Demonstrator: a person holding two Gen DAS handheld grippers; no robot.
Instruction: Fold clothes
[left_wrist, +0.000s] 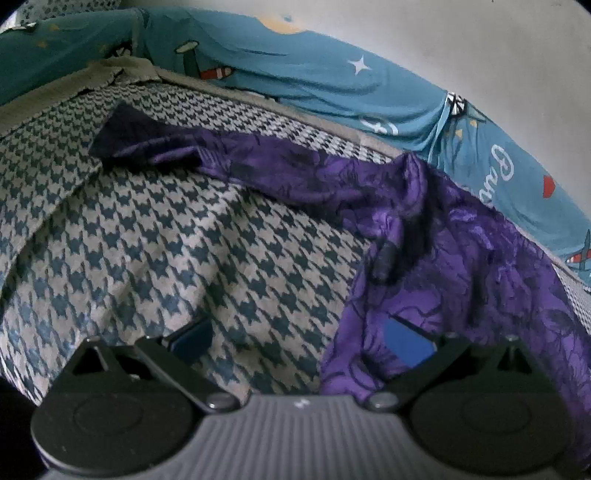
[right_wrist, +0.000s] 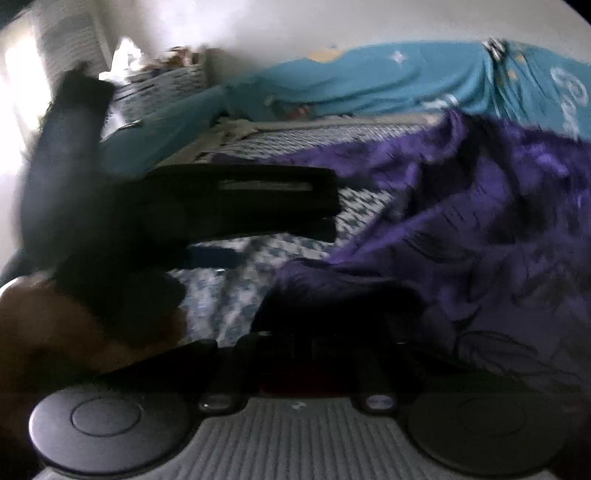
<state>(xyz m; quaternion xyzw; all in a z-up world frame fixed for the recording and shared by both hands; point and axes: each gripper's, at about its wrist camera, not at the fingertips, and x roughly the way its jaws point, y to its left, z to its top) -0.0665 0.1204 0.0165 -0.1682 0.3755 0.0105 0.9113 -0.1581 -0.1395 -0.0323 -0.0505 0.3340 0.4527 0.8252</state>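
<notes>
Purple garment (left_wrist: 443, 236) sprawls limp and light over the houndstooth bed cover (left_wrist: 166, 240) beside the left gripper's (left_wrist: 295, 339) wide jaws, while the blurred right-wrist view shows the right gripper (right_wrist: 314, 332) pinched shut, apparently on its soft edge, the sensible hold.

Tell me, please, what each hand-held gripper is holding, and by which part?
The left hand-held gripper stands open, holding nothing. The right hand-held gripper is shut, apparently on the purple patterned fabric garment at its near edge; blur hides the contact.
</notes>
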